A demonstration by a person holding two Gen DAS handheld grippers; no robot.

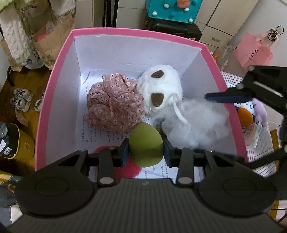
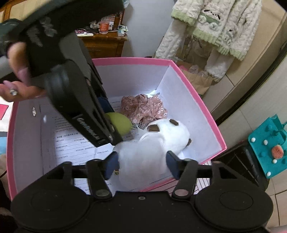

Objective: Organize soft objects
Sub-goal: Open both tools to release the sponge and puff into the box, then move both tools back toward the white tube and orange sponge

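Observation:
My left gripper [image 1: 146, 152] is shut on a green egg-shaped sponge [image 1: 146, 145] and holds it inside the pink box [image 1: 53, 75], above printed paper on the box floor. In the box lie a pink floral fabric bundle [image 1: 113, 107], a white plush with brown patches [image 1: 161, 89] and a fluffy white-grey piece [image 1: 195, 121]. My right gripper [image 2: 141, 164] is open, its fingers on either side of the fluffy white piece [image 2: 141, 159] at the box's near wall. The green sponge [image 2: 120, 123] shows there too, partly hidden by the left gripper.
Outside the box on the right lie an orange sponge [image 1: 244, 117] and a purple plush [image 1: 259, 111] on striped cloth. A teal felt board [image 1: 172, 9], a pink bag [image 1: 253, 51], paper bags [image 1: 50, 37] and shoes [image 1: 21, 98] stand around the box.

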